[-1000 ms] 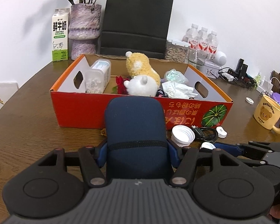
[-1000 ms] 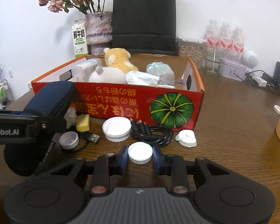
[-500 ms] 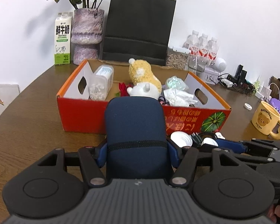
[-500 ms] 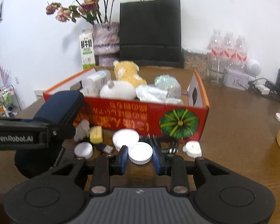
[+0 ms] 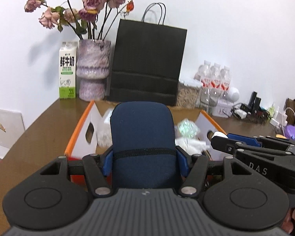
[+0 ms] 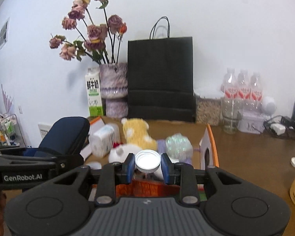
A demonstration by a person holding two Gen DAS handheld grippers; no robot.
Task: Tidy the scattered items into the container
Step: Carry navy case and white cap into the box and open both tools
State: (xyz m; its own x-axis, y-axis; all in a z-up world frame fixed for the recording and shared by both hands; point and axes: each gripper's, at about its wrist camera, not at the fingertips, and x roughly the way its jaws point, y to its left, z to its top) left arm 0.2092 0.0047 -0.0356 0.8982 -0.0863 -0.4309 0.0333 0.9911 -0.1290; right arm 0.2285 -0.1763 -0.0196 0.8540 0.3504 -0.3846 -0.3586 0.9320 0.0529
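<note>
Both loads have risen off the table since a second ago and now hang over the box [image 6: 211, 137]. Your left gripper [image 5: 143, 157] clamps the blue pouch [image 5: 142, 131]; your right gripper [image 6: 147, 162] pinches a white cap [image 6: 147, 160]. Release looks next. Readable: "GenRobot.AI" and "DAS" on the grippers, "鲜牛奶" on the far milk carton [image 5: 67, 72].

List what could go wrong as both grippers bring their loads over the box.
1. The left gripper and right gripper are close together above the orange box; they may collide.
2. The navy pouch is bulky; dropped, it could land on the yellow plush.
3. The white cap could roll out.
</note>
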